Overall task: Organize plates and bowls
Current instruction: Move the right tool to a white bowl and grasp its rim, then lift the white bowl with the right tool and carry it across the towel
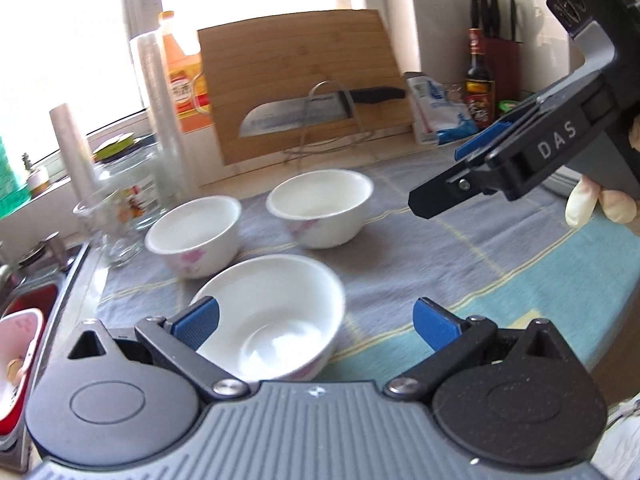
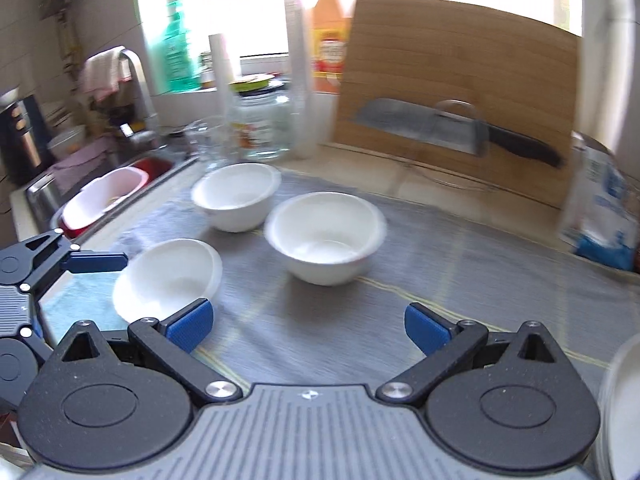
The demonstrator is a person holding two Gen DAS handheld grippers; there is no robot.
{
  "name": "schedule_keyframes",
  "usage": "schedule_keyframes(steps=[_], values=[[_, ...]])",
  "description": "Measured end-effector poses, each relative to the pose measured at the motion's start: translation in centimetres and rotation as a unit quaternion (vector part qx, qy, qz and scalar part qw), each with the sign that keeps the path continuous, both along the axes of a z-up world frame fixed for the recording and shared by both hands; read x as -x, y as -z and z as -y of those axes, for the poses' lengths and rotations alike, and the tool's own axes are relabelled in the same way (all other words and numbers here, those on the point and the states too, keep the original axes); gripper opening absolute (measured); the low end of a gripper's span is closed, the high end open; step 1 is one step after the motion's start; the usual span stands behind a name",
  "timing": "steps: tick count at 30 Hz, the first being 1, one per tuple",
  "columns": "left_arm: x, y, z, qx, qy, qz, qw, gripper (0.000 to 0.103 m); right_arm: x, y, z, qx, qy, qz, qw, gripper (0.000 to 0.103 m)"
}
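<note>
Three white bowls stand on the striped cloth [image 1: 460,256] that covers the worktop, all upright and apart from one another. The nearest bowl [image 1: 268,316] sits toward the front edge on the sink side; the middle bowl [image 1: 194,236] lies behind it, closer to the sink [image 1: 28,300]; the far bowl [image 1: 320,208] stands toward the back edge, in front of the cutting board [image 1: 296,80].

My left gripper [image 1: 316,326] is spread wide and holds nothing. The nearest bowl lies directly ahead of it and slightly to its left, so that the left pad [image 1: 196,322] overlaps the near rim in this view; I cannot tell whether it touches.

My right gripper [image 2: 308,326] is likewise spread and empty. From its own camera the far bowl [image 2: 326,236] lies straight ahead along the fingers, well apart from the tips, while the nearest bowl [image 2: 168,280] lies off to its left, beside the left gripper.

I judge the left hand to be the nearer one for the nearest bowl and the right hand for the far bowl. Nesting the bowls appears not yet begun. A pale rim [image 2: 616,400] shows at the right edge of the right view; I cannot identify it.
</note>
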State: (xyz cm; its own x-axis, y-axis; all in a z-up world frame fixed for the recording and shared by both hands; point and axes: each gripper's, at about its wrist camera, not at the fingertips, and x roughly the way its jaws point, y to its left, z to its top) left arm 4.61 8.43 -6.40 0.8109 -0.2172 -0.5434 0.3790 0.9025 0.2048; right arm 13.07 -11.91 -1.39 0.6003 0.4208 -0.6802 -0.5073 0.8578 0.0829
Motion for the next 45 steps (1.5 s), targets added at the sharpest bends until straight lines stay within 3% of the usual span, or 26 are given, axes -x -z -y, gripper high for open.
schedule_keyframes(steps=[8, 17, 23, 30, 45], values=[[-1.0, 2.1, -3.9, 0.019, -0.029, -0.015, 0.9993, 0.102, -1.2, 1.5, -5.6, -0.014, -0.061, -0.023, 0.998, 0.103], [-1.9, 3.1, -4.7, 0.036, -0.012, -0.028, 0.9989, 0.099, -3.0, 3.5, -8.7, -0.024, -0.088, -0.063, 0.994, 0.098], [-2.4, 3.2, -4.9, 0.045, 0.001, -0.035, 0.9984, 0.093, -4.1, 4.5, -9.5, -0.024, -0.096, -0.085, 0.991, 0.084], [-2.5, 3.2, -4.9, 0.05, 0.013, -0.039, 0.9979, 0.088, -4.5, 4.7, -9.4, -0.037, -0.099, -0.098, 0.99, 0.077], [-2.5, 2.3, -4.5, 0.043, 0.027, -0.04, 0.9979, 0.087, -4.2, 4.0, -8.5, -0.049, -0.092, -0.103, 0.989, 0.077]])
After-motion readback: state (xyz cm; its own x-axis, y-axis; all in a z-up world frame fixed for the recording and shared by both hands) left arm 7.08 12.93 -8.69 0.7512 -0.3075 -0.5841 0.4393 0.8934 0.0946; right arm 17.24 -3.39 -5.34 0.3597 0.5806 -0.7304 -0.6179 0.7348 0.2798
